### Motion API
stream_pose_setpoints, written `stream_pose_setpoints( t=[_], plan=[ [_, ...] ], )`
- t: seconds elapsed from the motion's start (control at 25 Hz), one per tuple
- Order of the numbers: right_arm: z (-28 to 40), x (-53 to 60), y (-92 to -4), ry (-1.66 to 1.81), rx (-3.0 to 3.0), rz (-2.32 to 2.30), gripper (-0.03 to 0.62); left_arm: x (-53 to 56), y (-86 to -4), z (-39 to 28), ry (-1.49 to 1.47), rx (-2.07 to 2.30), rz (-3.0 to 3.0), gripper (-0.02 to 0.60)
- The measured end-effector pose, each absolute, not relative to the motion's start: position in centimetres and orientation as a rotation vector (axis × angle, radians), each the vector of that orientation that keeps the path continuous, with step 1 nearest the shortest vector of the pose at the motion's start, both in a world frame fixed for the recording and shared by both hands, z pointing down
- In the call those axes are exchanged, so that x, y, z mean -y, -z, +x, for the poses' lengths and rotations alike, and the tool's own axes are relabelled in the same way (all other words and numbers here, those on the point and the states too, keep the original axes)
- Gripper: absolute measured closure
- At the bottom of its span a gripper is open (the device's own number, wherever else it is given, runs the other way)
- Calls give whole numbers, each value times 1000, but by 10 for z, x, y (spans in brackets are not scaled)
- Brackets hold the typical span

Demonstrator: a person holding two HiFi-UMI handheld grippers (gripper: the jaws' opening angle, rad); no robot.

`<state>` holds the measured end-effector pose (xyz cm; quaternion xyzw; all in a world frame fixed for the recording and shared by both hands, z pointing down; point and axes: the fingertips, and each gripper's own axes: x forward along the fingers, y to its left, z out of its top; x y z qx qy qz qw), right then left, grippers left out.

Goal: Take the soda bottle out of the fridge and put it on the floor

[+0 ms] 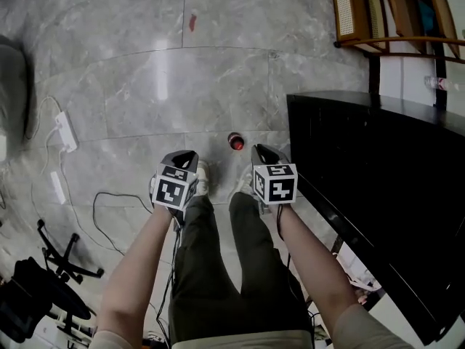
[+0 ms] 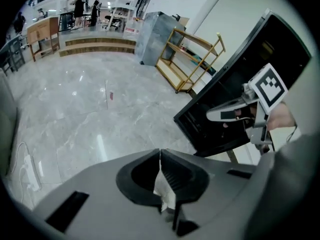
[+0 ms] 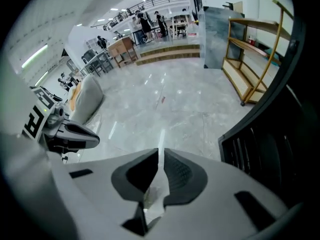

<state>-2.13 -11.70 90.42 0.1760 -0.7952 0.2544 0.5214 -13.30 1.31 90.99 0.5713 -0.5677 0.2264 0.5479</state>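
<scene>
My left gripper [image 2: 159, 159] is clenched, its jaws meeting at the tips with nothing between them. My right gripper [image 3: 161, 159] is drawn in to a thin slit and is just as empty. I hold both in front of my thighs, pointing steeply down, side by side and apart from each other.

The grey marble floor [image 1: 145, 86] fills most of what I see below me. To my right stands the black fridge [image 1: 378, 180], its long top edge running beside my right leg; from here I cannot tell whether its door is open. Beyond it is a wooden shelf [image 1: 385, 13]. On my left lie loose cables [image 1: 109, 202] and a white power strip [image 1: 67, 131].

The soda bottle [image 1: 236, 141] stands upright on the floor just ahead of my shoes [image 1: 202, 177], seen from above by its red cap. It sits between the two grippers in my head view, and neither one touches it.

I judge the putting-down to be done: the bottle is out of the fridge, on the floor, and free of my jaws. What is left asks little of me. I should keep both grippers and my feet away from the bottle so that it does not tip, and check the fridge door, pushing it shut if it stands open.
</scene>
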Motion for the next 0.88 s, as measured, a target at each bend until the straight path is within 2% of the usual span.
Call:
stream_pose_setpoints(
  t=[0.56, 0.88],
  plan=[
    [-43, 157, -675, -562, 2202, 529, 586, 38, -703, -150, -380, 1566, 1521, 571],
    [-57, 174, -543, -545, 2379, 553, 594, 58, -587, -162, -413, 1651, 1613, 571]
  ],
)
